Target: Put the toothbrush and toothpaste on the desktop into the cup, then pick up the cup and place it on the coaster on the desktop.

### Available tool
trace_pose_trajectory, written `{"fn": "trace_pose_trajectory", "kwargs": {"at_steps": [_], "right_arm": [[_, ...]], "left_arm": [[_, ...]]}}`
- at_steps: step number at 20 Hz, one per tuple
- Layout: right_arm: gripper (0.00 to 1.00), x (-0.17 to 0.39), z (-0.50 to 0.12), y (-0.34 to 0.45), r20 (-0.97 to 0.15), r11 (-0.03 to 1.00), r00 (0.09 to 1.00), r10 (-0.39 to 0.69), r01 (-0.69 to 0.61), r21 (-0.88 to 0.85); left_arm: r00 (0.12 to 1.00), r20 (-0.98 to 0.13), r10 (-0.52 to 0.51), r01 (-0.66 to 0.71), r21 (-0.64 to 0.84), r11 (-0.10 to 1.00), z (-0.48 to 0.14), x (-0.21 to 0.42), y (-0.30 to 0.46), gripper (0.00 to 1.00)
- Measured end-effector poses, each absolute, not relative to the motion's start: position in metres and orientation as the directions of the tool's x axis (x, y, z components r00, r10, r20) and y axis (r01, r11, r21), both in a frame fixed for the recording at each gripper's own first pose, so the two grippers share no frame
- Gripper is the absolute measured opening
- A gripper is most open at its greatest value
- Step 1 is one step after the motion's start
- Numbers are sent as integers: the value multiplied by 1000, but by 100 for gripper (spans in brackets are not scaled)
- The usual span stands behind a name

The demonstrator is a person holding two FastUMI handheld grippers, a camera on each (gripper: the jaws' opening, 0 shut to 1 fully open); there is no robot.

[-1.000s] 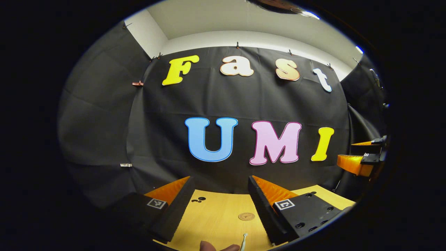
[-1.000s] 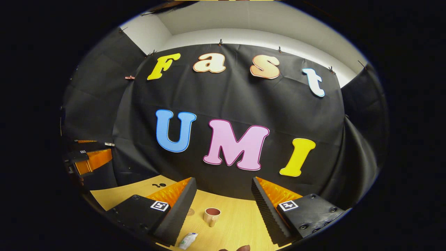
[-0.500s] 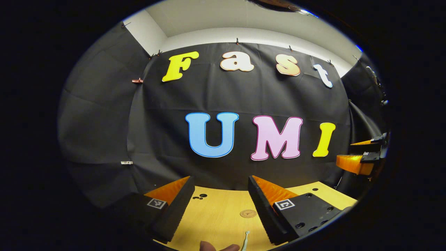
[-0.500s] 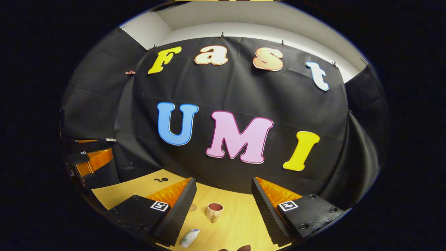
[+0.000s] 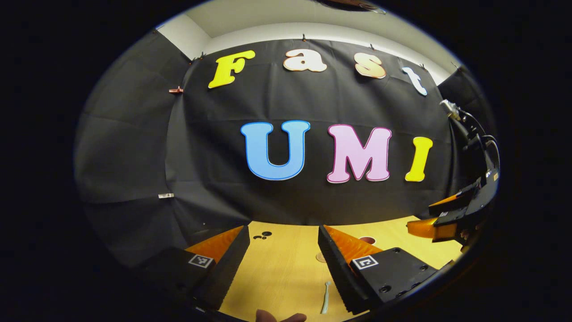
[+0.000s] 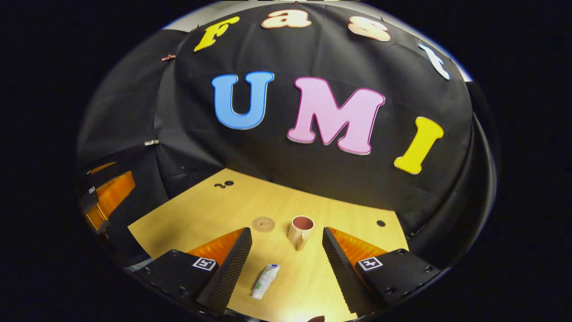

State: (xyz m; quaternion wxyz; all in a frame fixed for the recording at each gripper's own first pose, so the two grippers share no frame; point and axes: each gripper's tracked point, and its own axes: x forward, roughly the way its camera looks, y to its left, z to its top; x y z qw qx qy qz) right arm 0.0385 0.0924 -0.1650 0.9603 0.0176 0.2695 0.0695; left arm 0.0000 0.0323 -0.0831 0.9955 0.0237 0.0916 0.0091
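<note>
Toothpaste [image 6: 265,280] flat on desk between spread fingers of empty right tool [image 6: 286,250], cup [image 6: 301,230] beyond.

No legible text (coaster [image 6: 262,223] markings blurred)

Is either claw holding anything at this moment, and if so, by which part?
Nothing is held. The left claw and right claw are open; the toothbrush, toothpaste and cup lie untouched on the desktop.

desktop [image 6: 210,210], pale wood | centre: coaster [image 6: 262,223] | cup [image 6: 300,230] at its 3 o'clock | toothpaste [image 6: 265,281] at 6 | toothbrush [image 5: 325,303]
</note>
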Motion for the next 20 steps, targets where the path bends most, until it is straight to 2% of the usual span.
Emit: {"fn": "trace_pose_trajectory", "kwargs": {"at_steps": [7,14,17,18,20], "right_arm": [[98,15,-292,127,-772,987,615,161,-85,138],[95,9,-401,142,-904,995,417,88,-82,59],[87,7,-435,140,-935,996,354,40,-86,11],[79,7,-439,142,-938,996,344,35,-84,7],[77,10,-447,142,-944,996,328,21,-84,-7]], "left_arm": [[974,-226,22,1,103,995,-123,0,51,97],[953,-290,87,-68,73,995,-158,-9,81,97],[948,-295,122,-105,71,992,-159,-16,85,97],[947,-297,126,-109,73,991,-164,-18,88,97],[944,-303,131,-113,75,991,-167,-21,90,97]]}}
